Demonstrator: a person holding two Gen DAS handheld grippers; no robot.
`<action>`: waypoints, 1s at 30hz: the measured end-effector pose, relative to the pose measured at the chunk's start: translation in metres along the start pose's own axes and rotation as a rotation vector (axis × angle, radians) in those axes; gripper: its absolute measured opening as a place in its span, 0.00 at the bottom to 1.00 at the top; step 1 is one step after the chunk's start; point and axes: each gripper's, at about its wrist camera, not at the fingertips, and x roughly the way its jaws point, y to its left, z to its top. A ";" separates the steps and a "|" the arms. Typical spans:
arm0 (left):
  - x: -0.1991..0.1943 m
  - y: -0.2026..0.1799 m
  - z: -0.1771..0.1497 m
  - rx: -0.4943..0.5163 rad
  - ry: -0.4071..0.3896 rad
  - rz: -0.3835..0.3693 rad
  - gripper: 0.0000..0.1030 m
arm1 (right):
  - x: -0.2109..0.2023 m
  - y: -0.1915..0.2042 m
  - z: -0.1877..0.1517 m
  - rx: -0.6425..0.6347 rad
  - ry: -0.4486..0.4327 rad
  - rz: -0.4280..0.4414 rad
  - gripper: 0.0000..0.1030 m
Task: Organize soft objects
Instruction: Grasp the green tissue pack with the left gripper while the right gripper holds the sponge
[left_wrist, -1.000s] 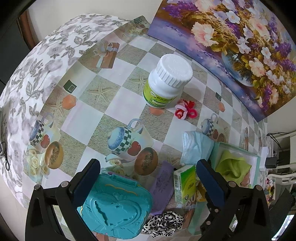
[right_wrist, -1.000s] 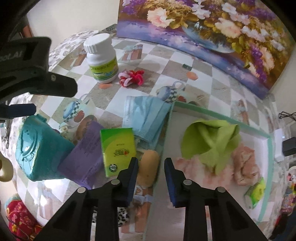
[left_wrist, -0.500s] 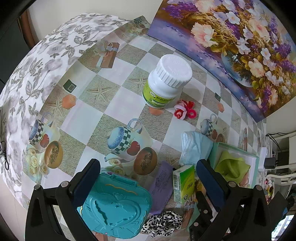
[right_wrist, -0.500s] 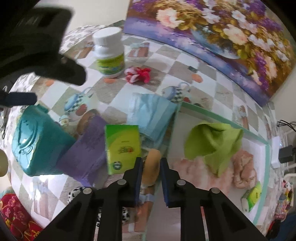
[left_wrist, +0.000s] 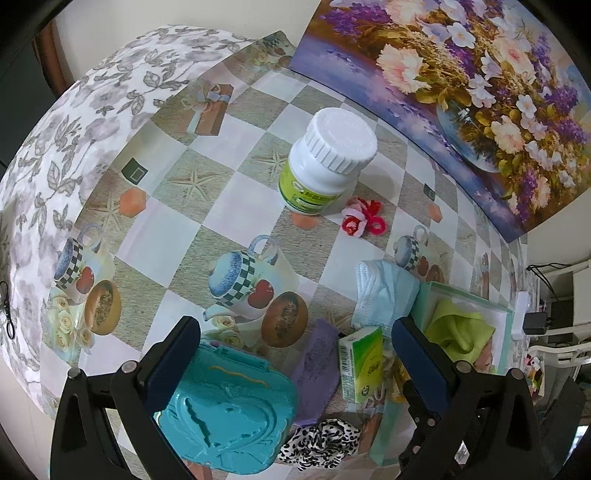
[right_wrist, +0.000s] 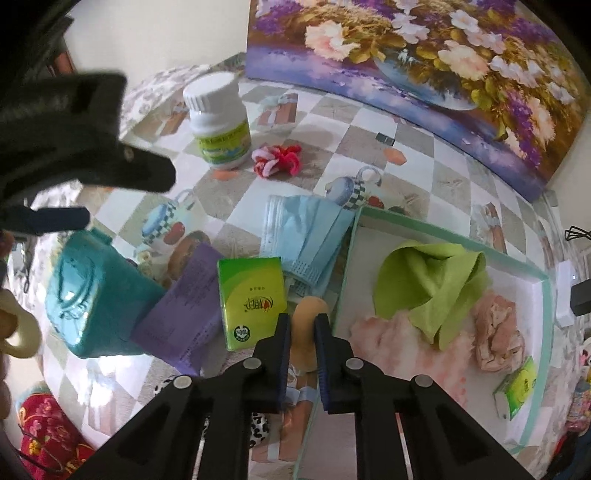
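My right gripper (right_wrist: 302, 321) is shut on a tan soft toy (right_wrist: 309, 314) that lies beside the green-rimmed tray (right_wrist: 535, 275), on the tray's left. The tray holds a green cloth (right_wrist: 430, 280), pink cloths (right_wrist: 495, 338) and a small green packet (right_wrist: 515, 387). A blue face mask (right_wrist: 303, 230) lies just beyond the toy, a green tissue pack (right_wrist: 251, 299) to its left. My left gripper (left_wrist: 295, 339) is open and empty above a teal case (left_wrist: 225, 410). A leopard scrunchie (left_wrist: 319, 443) and a red-pink hair tie (left_wrist: 360, 221) lie on the table.
A white pill bottle (left_wrist: 325, 162) stands at mid-table. A purple paper (left_wrist: 317, 369) lies between the teal case and the tissue pack. A flower painting (left_wrist: 461, 85) leans along the back. The table's left edge (left_wrist: 44, 184) drops off under a floral cloth.
My right gripper's fingers have closed in from a wide gap onto the tan soft toy. The left gripper has stayed almost still and open.
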 end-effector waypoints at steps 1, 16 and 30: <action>0.000 -0.002 0.000 0.004 0.001 -0.010 1.00 | -0.002 -0.001 0.000 0.004 -0.006 0.005 0.13; -0.012 -0.043 -0.007 0.157 -0.041 -0.046 0.99 | -0.059 -0.051 -0.003 0.172 -0.148 -0.034 0.13; 0.023 -0.082 -0.025 0.247 0.015 0.018 0.78 | -0.075 -0.119 -0.024 0.363 -0.168 -0.130 0.13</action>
